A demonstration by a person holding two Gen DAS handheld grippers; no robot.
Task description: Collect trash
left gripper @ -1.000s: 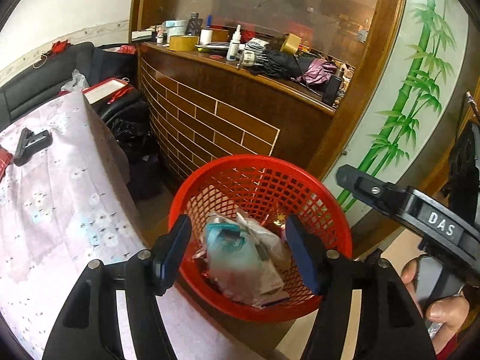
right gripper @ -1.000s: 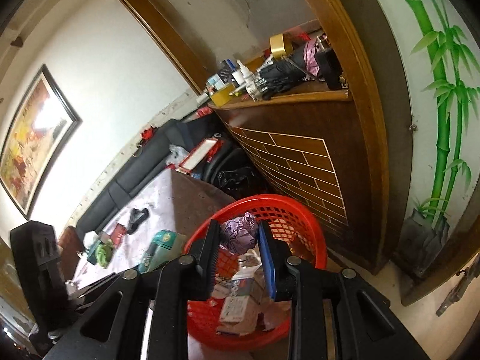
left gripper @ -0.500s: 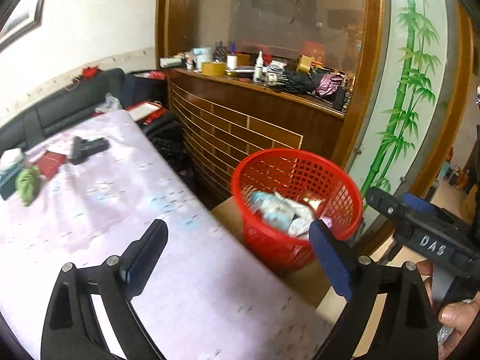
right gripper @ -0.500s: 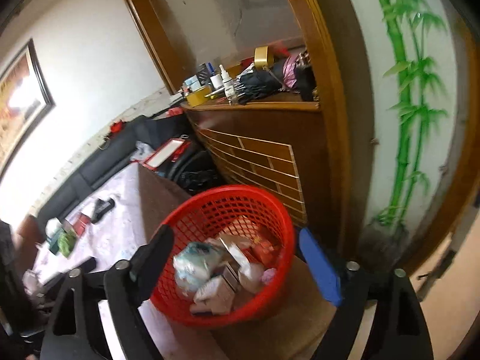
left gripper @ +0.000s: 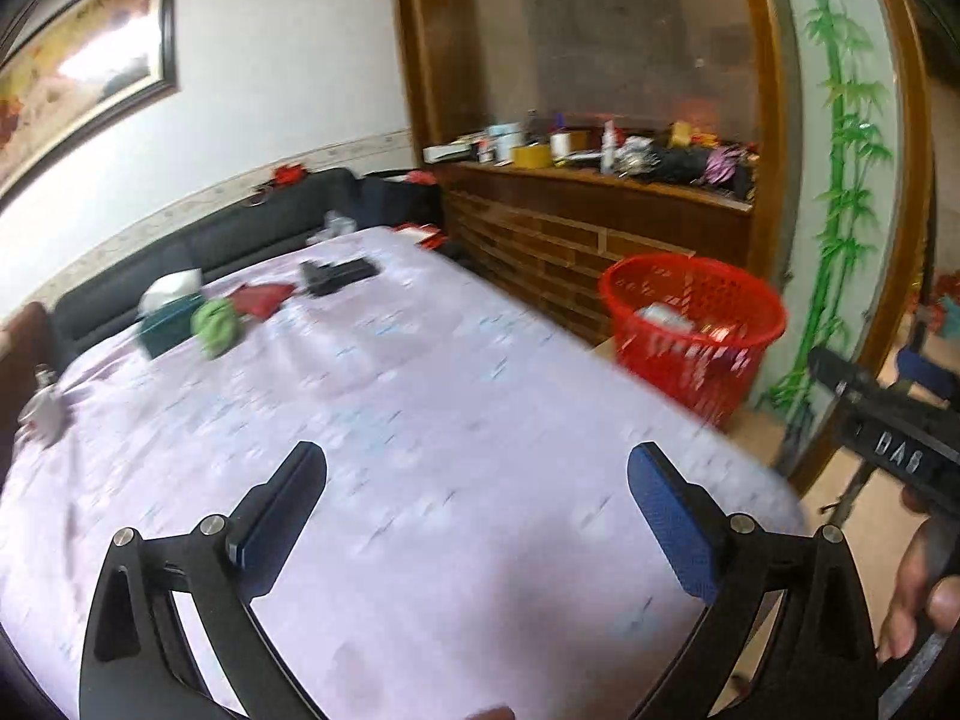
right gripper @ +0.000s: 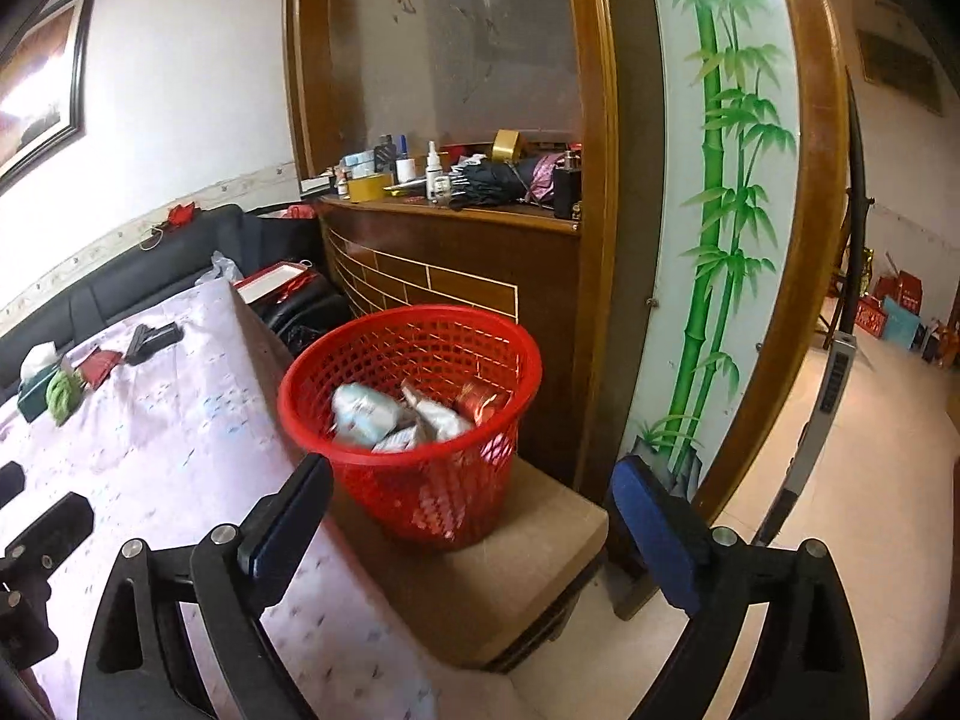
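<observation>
Red basket (right gripper: 414, 420) (holding trash) sits beyond both spread, empty hand-held grippers (left gripper: 477, 516) (right gripper: 471, 531).

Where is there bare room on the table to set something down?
The near and middle tablecloth lies bare, from the open left gripper up to the far clutter. Crowded: the far end, with green cloth, tissue box, red wallet and black item.

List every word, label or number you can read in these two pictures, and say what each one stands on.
"DAS": raised letters on the body of the right gripper, blurred in the left wrist view.
Packets in the red basket: print too blurred to read.
Bottles and boxes on the wooden shelf: labels too small to read.
</observation>
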